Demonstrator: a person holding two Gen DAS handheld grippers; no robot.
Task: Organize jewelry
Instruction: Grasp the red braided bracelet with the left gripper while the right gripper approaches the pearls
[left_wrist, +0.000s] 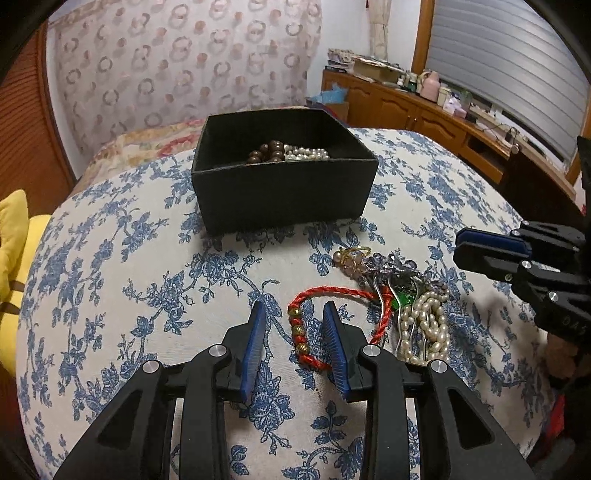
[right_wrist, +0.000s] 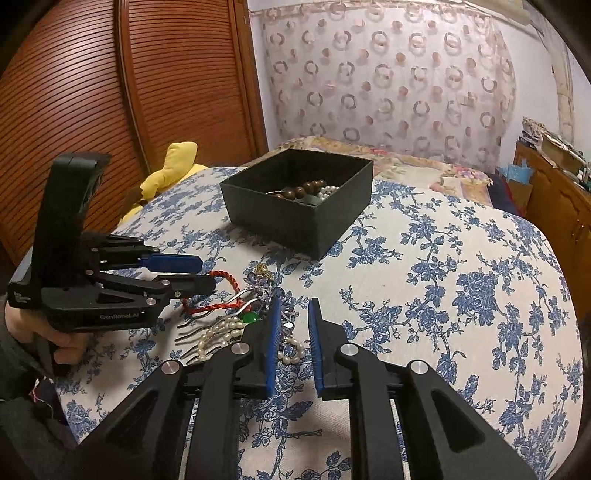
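Observation:
A black open box (left_wrist: 280, 192) (right_wrist: 295, 229) stands on the blue floral cloth, with brown beads (left_wrist: 267, 151) and white pearls (left_wrist: 308, 153) inside. In front of it lies a jewelry pile (left_wrist: 406, 291) (right_wrist: 258, 306): a pearl strand (left_wrist: 428, 321), silver hair forks, purple beads and a green stone (left_wrist: 400, 301). A red cord bracelet (left_wrist: 299, 332) with gold beads lies at the pile's left. My left gripper (left_wrist: 294, 306) (right_wrist: 207, 273) is open and low, its jaws on either side of the bracelet's beaded part. My right gripper (right_wrist: 294, 301) (left_wrist: 460, 245) is narrowly open over the pile's right edge, pads not pressing anything.
The floral cloth (left_wrist: 110, 258) covers a rounded bed-like surface that drops away on all sides. A yellow plush toy (left_wrist: 14, 236) (right_wrist: 177, 162) lies at the left edge. A cluttered wooden cabinet (left_wrist: 424, 110) stands at the right, a louvred wooden door (right_wrist: 74, 92) at the left.

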